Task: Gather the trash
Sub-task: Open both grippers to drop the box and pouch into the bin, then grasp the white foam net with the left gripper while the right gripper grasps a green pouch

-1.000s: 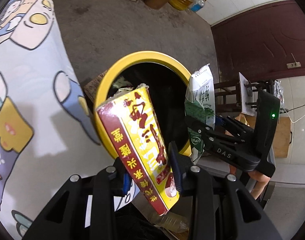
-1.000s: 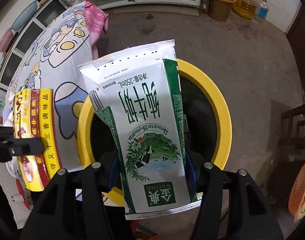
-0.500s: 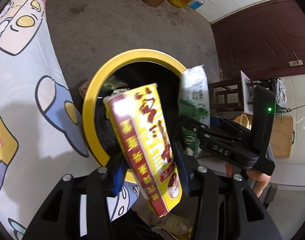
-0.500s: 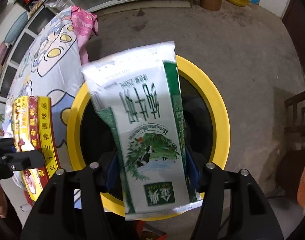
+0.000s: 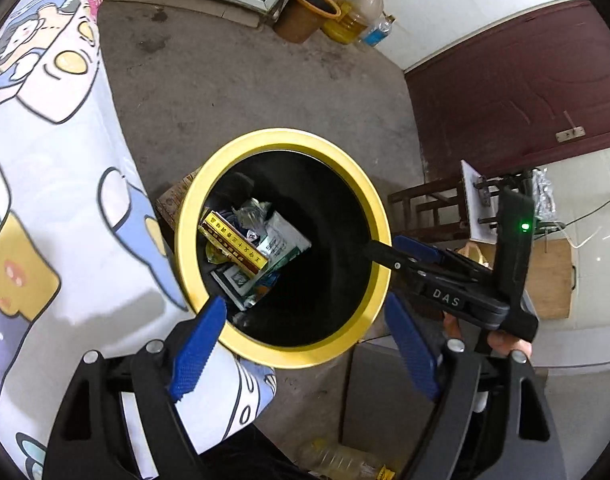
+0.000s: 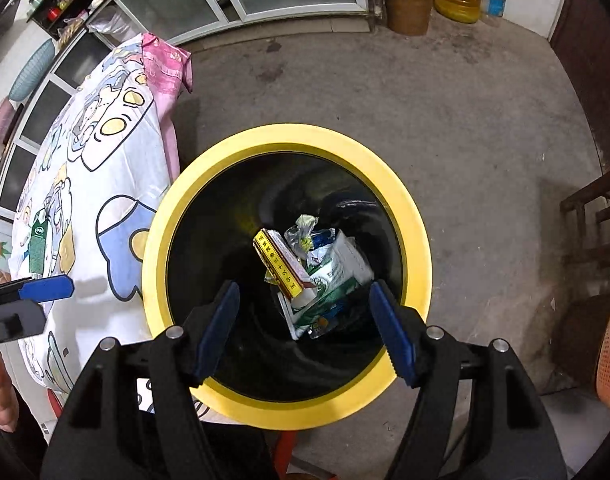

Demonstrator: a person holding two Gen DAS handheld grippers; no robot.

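Trash sits at the bottom of the yellow-rimmed bin (image 6: 415, 240): a yellow and red carton (image 6: 282, 265) lies across a green and white milk pouch (image 6: 332, 280), with crumpled wrappers around them. In the right wrist view the heap lies toward three o'clock of the bin's floor; in the left wrist view the same carton (image 5: 234, 242) and pouch (image 5: 283, 240) lie toward nine o'clock.

Both tools hang over the bin's mouth, pointing steeply down. The left gripper (image 5: 305, 350) has its blue pads spread and its jaws are opening, with nothing between them but the view of the bin's rim (image 5: 281, 138). The right gripper (image 6: 305, 330) likewise has its jaws opening, and no item sits between its pads. From the left wrist view the right tool reaches in at three o'clock, its tips over the rim.

My reading is that the drop step is just finishing: both pieces are in the bin and neither tool holds anything. A green carton (image 6: 38, 246) stands on the cartoon-print tablecloth (image 6: 105, 152) at nine o'clock in the right wrist view, so more rubbish seems to remain. The next move would call for lifting clear of the rim, swinging back toward the table, and lining open jaws on either side of the next item before closing
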